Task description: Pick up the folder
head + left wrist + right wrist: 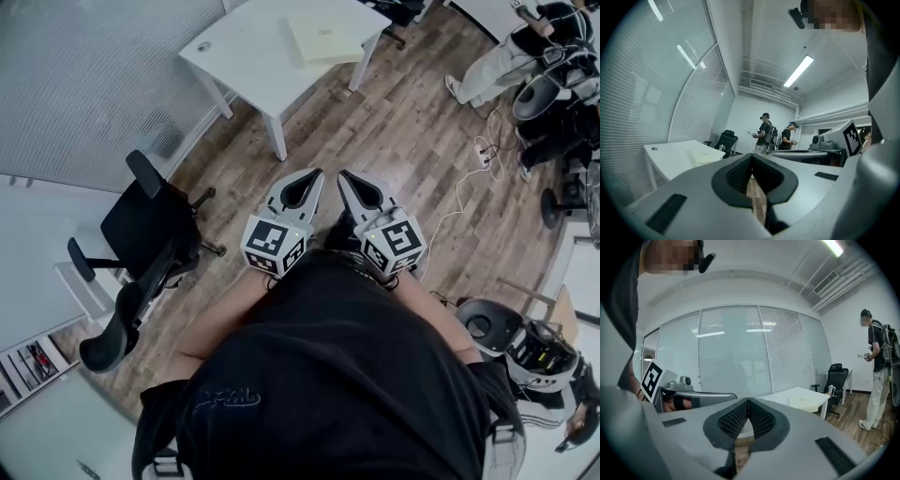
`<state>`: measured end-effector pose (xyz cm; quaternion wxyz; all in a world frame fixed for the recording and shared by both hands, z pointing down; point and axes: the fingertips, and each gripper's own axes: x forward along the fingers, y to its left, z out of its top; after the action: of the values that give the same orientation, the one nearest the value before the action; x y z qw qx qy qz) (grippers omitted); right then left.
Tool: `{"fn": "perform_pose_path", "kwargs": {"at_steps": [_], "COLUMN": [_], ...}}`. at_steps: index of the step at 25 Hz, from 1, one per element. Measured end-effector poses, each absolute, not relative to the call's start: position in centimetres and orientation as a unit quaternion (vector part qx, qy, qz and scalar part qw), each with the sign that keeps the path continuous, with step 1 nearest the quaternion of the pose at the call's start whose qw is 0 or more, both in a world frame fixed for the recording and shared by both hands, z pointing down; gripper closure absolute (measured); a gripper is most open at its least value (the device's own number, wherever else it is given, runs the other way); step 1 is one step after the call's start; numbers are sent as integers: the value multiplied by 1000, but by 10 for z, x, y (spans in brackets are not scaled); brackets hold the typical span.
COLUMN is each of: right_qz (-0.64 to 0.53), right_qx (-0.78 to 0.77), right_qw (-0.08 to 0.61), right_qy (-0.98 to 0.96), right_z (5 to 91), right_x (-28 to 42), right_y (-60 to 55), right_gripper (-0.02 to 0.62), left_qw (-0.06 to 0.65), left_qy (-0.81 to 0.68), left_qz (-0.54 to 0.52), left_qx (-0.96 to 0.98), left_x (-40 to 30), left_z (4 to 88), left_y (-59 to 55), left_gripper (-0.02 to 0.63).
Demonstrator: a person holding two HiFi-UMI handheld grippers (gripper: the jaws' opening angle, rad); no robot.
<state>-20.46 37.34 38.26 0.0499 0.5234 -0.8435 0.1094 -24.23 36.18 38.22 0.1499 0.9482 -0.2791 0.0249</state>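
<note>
A pale yellow folder (pixel 323 37) lies flat on the white table (pixel 253 56) at the top of the head view. The same folder (pixel 704 157) shows on the table at the left in the left gripper view, and again (pixel 807 401) at the right in the right gripper view. My left gripper (pixel 314 175) and my right gripper (pixel 345 176) are held side by side close to my body, well short of the table. Both are shut with nothing between their jaws. The left gripper (pixel 751 161) and the right gripper (pixel 748 401) point roughly level across the room.
A black office chair (pixel 141 253) stands at my left on the wooden floor (pixel 403 122). A white cable (pixel 464 192) trails over the floor at the right. A person (pixel 506 61) stands at the top right among equipment. Two people (pixel 771 133) stand at the far wall.
</note>
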Motion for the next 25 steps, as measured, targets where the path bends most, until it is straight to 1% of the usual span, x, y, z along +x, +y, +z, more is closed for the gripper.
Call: {"fn": "perform_pose_path", "kwargs": {"at_steps": [12, 20, 25], "right_qz": [123, 127, 123], "right_qx": [531, 526, 526], "right_qw": [42, 40, 33], "right_qy": [-837, -840, -841], "right_z": [393, 396, 392], "right_x": [-138, -60, -11], "right_y": [330, 279, 255], "right_gripper": [574, 574, 574], "left_qw": [160, 166, 156], "left_qy": [-301, -326, -327], "left_qz": [39, 48, 52], "left_qx": [939, 930, 931], "left_x": [-190, -122, -73], "left_z": [395, 402, 399], "left_y": [317, 260, 240], "left_gripper": [592, 592, 592]}}
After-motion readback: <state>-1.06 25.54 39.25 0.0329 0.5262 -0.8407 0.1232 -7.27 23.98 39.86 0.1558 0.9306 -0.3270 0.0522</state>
